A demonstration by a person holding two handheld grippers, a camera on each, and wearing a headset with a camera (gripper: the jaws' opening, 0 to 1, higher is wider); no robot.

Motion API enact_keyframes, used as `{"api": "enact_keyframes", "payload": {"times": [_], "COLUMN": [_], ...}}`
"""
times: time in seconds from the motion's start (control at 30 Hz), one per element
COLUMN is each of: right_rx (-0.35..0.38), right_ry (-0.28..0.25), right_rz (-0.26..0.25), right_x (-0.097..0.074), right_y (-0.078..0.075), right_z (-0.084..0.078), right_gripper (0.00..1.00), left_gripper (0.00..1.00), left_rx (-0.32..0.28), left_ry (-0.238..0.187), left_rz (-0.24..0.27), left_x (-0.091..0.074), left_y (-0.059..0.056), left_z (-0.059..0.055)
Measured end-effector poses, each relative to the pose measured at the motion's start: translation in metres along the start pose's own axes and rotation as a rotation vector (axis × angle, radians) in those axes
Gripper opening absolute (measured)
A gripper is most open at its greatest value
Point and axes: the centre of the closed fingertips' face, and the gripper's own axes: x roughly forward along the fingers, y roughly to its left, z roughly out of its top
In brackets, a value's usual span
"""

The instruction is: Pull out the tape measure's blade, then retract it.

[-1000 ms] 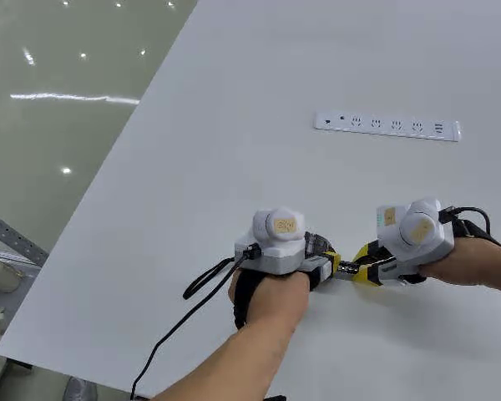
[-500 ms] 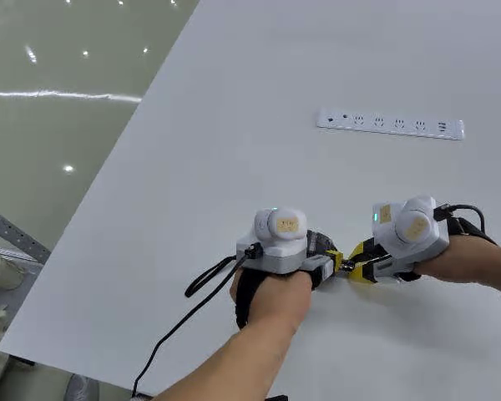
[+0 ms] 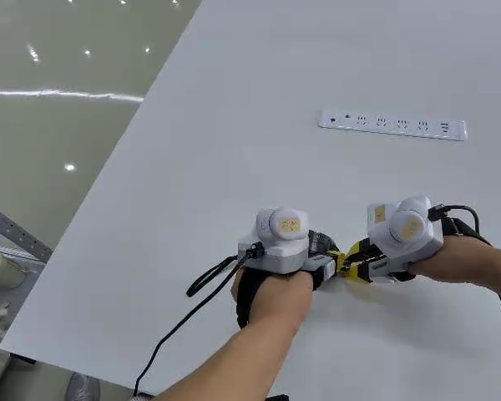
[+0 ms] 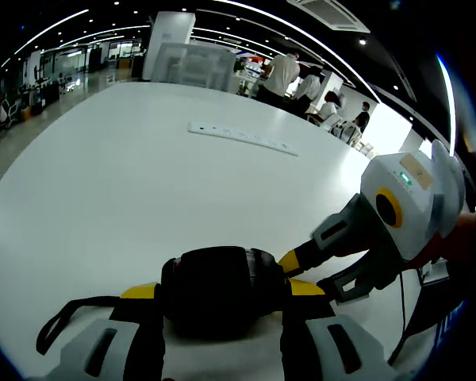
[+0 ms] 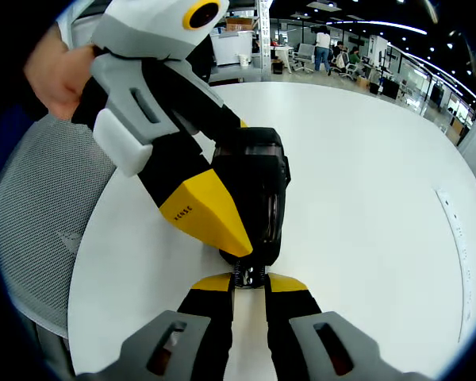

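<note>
A wide white tabletop (image 3: pixel 234 125) stands in an open office hall, with a power strip (image 3: pixel 392 124) lying well away from the work. The left tongs (image 4: pixel 222 295) are clenched on the black tape measure (image 4: pixel 222 270), one jaw on each side; whether it rests on the tabletop or hangs just above it I cannot tell. The right tongs (image 5: pixel 251 283) meet it nose to nose, pinched tight on the hook (image 5: pixel 251 275) at the case's mouth, with hardly any blade out. A black strap (image 3: pixel 207 277) trails from the tape measure across the tabletop.
</note>
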Motion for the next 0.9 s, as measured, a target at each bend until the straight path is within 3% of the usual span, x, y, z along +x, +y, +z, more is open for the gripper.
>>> {"api": "enact_keyframes", "payload": {"times": [0.9], "right_rx": [0.023], "right_ry": [0.023], "right_rz": [-0.036], "right_x": [0.0046], "right_y": [-0.0007], "right_z": [0.0038], "right_gripper": [0.11], "left_gripper": [0.56], "left_rx": [0.004], "left_ry": [0.002], "left_rz": [-0.001], "left_x": [-0.0025], "left_y": [-0.0006], "left_z": [0.0002]}}
